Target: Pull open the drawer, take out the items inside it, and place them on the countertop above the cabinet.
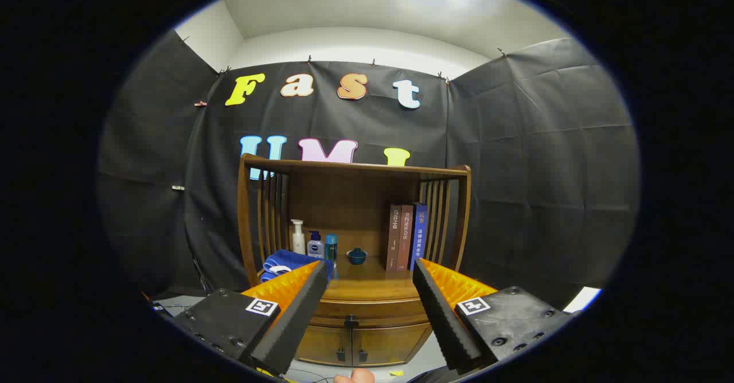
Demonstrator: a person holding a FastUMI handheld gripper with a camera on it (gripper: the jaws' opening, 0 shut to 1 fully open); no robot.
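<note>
- While the gripper (367,271) hangs clear of the cabinet (352,291), its fingers are spread wide, nothing pinched.
- Closed drawer (367,311) with dark handle (351,321) sits just ahead, between the fingertips.
- Countertop (373,277) beyond: towel (281,261), bottles (312,241), bowl (356,256), books (406,237).

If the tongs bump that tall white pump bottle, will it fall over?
Probably. The white pump bottle is tall and narrow and stands upright, so a push near its top would likely tip it. It stands close beside the small bottle, which it might knock. The tongs are open, well short of it.
</note>
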